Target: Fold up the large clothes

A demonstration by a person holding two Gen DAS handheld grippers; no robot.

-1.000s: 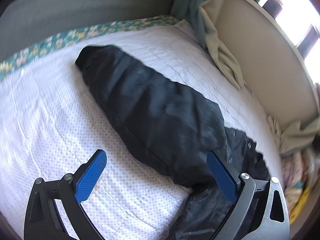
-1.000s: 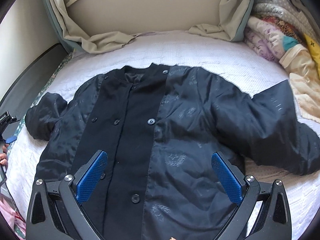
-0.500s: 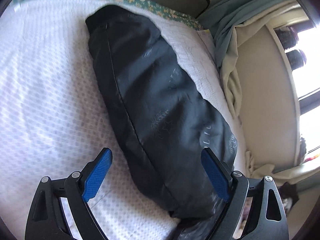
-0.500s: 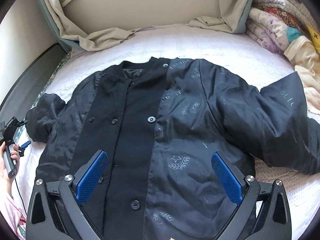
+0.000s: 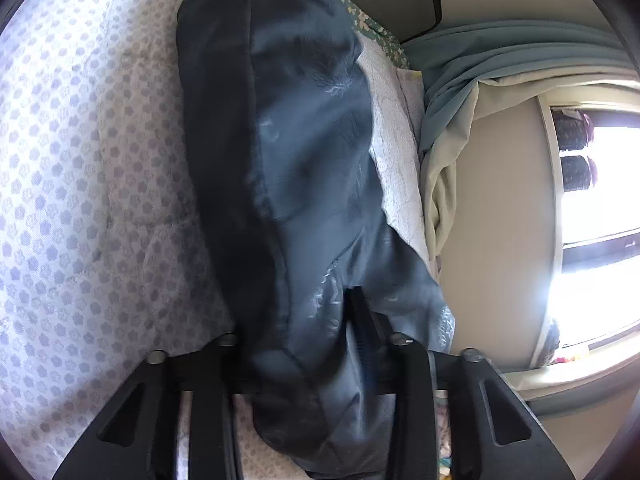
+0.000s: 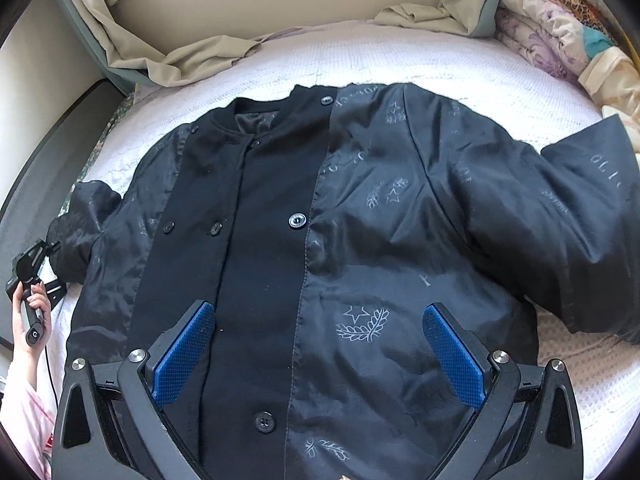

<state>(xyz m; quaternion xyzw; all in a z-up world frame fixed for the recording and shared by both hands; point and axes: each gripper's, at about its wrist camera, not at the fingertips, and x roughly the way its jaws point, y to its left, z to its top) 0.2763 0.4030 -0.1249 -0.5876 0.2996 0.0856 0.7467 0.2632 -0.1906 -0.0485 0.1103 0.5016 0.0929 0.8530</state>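
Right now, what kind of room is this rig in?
Most likely a bedroom. The jacket lies spread on a bed with a white patterned cover, folded quilts are piled at one end, and curtains hang by a bright window.

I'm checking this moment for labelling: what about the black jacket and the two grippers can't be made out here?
- Left wrist view: left gripper's blue pads, buried in the black satin jacket's sleeve as its jaws close.
- Same view: sleeve's cuff end, cut off by the top edge.
- Right wrist view: jacket's hem, hidden behind the open right gripper.
- Same view: other sleeve's end, cut off right.
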